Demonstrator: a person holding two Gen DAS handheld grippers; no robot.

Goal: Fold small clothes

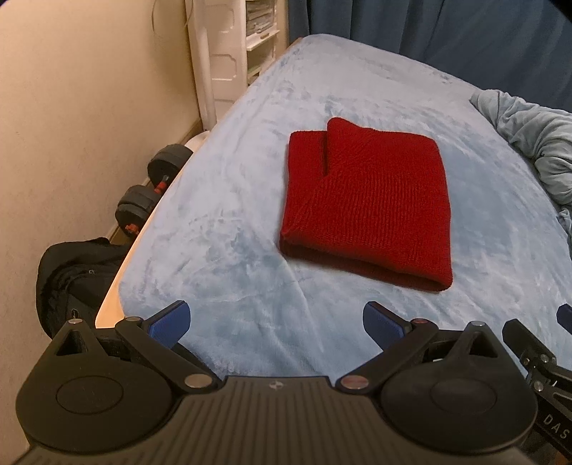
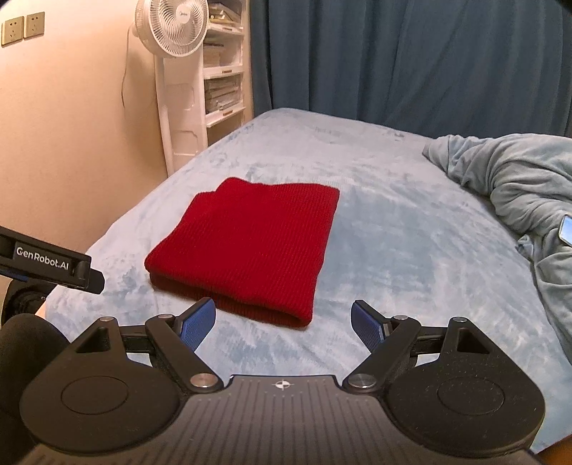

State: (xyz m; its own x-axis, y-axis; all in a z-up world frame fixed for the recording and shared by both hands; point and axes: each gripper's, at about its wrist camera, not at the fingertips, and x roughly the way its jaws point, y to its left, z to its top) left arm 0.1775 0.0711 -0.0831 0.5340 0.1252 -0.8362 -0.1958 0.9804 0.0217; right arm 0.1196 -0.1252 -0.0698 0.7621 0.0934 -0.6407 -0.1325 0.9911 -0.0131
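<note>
A red knitted garment (image 1: pixel 368 200) lies folded into a flat rectangle on the light blue bed cover (image 1: pixel 228 229). It also shows in the right wrist view (image 2: pixel 246 246). My left gripper (image 1: pixel 277 323) is open and empty, held above the cover, short of the garment's near edge. My right gripper (image 2: pixel 284 322) is open and empty, just in front of the garment's near edge, with its left pad (image 2: pixel 198 323) close to the fold. Neither gripper touches the garment.
A crumpled grey-blue blanket (image 2: pixel 518 186) lies at the bed's right side. A white fan (image 2: pixel 171 28) and shelves stand by the wall. Dumbbells (image 1: pixel 153 189) and a black bag (image 1: pixel 75 275) lie on the floor left of the bed. Dark blue curtains (image 2: pixel 393 53) hang behind.
</note>
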